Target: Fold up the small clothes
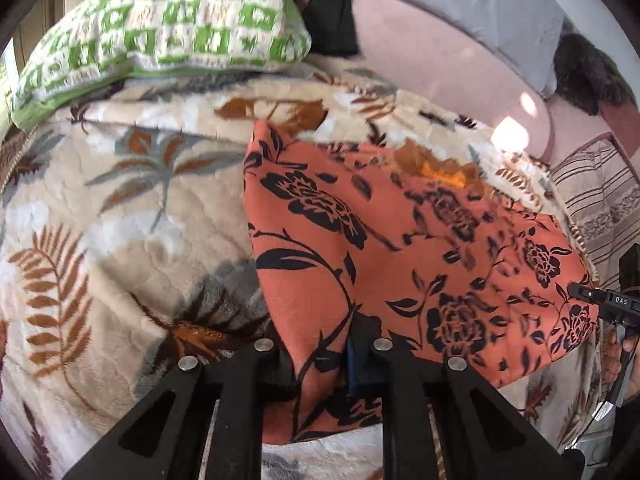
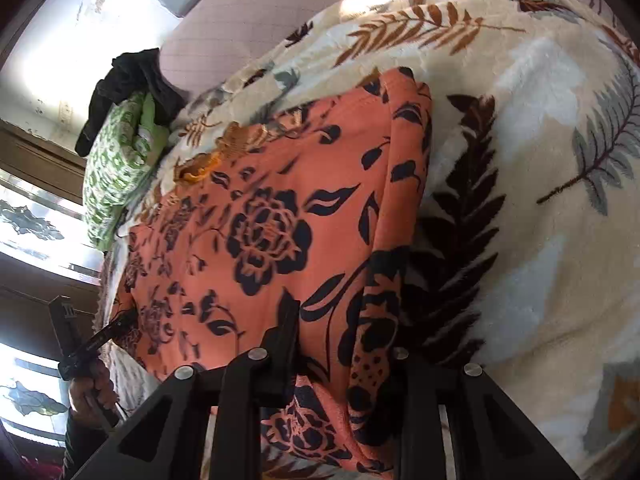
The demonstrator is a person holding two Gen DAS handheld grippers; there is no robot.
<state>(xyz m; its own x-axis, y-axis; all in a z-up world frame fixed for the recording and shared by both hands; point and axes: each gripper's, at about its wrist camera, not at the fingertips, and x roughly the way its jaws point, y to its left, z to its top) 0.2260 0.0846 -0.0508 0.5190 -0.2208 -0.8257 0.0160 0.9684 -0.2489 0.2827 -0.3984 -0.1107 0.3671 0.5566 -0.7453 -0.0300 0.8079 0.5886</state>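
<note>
- My left gripper [image 1: 326,354] sits at six o'clock in the left wrist view, its jaws drawn in close on the near left corner of the orange floral garment [image 1: 400,248]; cloth fills the gap between the black fingers, so I read it as clamped on the fabric.
- My right gripper [image 2: 340,360] is at six o'clock in its own view, jaws narrowed on the near right corner of the same garment; a fold of cloth bunches between the fingers, pinched.
- The garment lies spread on the leaf-patterned blanket [image 1: 120,220], reaching from my fingers toward twelve o'clock, with its far edge a little rumpled.
- A green-and-white pillow [image 1: 160,24] sits at eleven o'clock in the left view, touching the blanket's far edge, with a dark piece of clothing [image 1: 332,16] just beside it.
- At three o'clock in the left view I see the other tool's edge and a hand [image 1: 618,354] holding it.
</note>
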